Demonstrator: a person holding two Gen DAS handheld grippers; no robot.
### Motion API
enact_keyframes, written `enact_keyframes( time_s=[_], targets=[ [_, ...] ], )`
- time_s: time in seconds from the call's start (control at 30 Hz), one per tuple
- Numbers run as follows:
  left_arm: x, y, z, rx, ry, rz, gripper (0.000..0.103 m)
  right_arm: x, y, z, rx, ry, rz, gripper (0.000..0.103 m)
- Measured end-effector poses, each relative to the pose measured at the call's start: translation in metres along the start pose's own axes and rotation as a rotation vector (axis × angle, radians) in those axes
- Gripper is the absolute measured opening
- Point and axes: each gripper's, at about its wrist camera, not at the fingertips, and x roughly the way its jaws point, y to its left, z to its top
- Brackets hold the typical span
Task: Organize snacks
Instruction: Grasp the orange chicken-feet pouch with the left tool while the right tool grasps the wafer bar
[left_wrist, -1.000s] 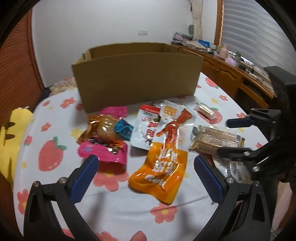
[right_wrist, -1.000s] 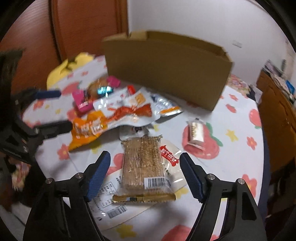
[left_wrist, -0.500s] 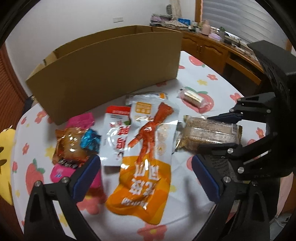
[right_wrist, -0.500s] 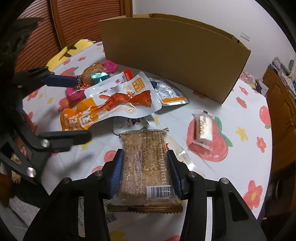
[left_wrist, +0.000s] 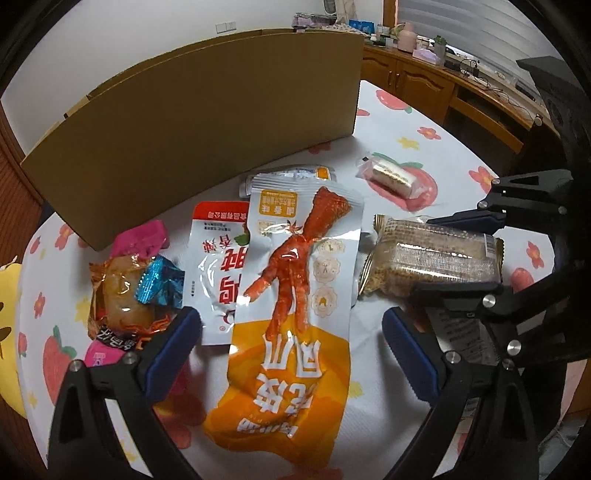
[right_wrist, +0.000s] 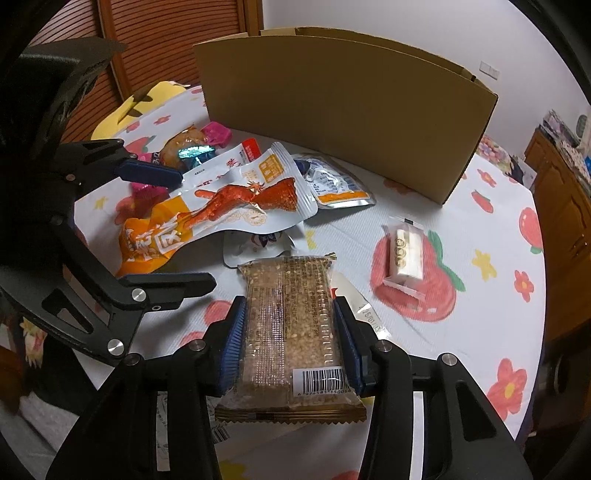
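My right gripper (right_wrist: 290, 343) is shut on a brown sesame bar pack (right_wrist: 290, 325), which also shows in the left wrist view (left_wrist: 432, 258) between the right gripper's fingers. My left gripper (left_wrist: 291, 354) is open, its blue pads either side of an orange-and-white chicken-foot pouch (left_wrist: 295, 295), also seen in the right wrist view (right_wrist: 221, 218). A white-and-red pouch (left_wrist: 218, 266), a brown wrapped snack with blue foil (left_wrist: 129, 291) and a pink packet (left_wrist: 142, 240) lie left of it. An open cardboard box (left_wrist: 199, 122) stands behind.
A small white wrapped bar (left_wrist: 393, 175) lies apart on the right, also in the right wrist view (right_wrist: 404, 254). A silver-orange pouch (right_wrist: 332, 184) lies before the box. The round table has a strawberry-print cloth (right_wrist: 480, 332). A yellow cushion (right_wrist: 147, 99) sits at the far left edge.
My right gripper has closed on the sesame bar pack. My left gripper has moved forward over the chicken-foot pouch and stays open.
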Motion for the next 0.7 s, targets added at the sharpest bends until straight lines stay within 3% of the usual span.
enact_keyframes(
  time_s=[0.23,0.37,0.43,0.53,0.7],
  targets=[
    [0.002,-0.004,0.000,0.010,0.003,0.027,0.100,0.001,0.001,0.000,-0.004,-0.002,-0.004,0.047],
    [-0.003,0.000,-0.004,-0.017,-0.016,-0.012,0.100,0.002,0.003,-0.001,-0.014,-0.001,-0.011,0.047],
    [-0.002,-0.001,-0.006,0.006,-0.006,0.033,0.098,0.002,0.003,0.000,-0.016,0.000,-0.013,0.047],
    [-0.001,-0.003,-0.009,0.034,0.024,0.068,0.088,0.002,0.004,0.000,-0.016,0.002,-0.013,0.047],
    [-0.003,0.005,-0.012,-0.032,0.033,-0.017,0.059,0.004,0.004,0.001,-0.019,0.005,-0.017,0.048]
  ],
)
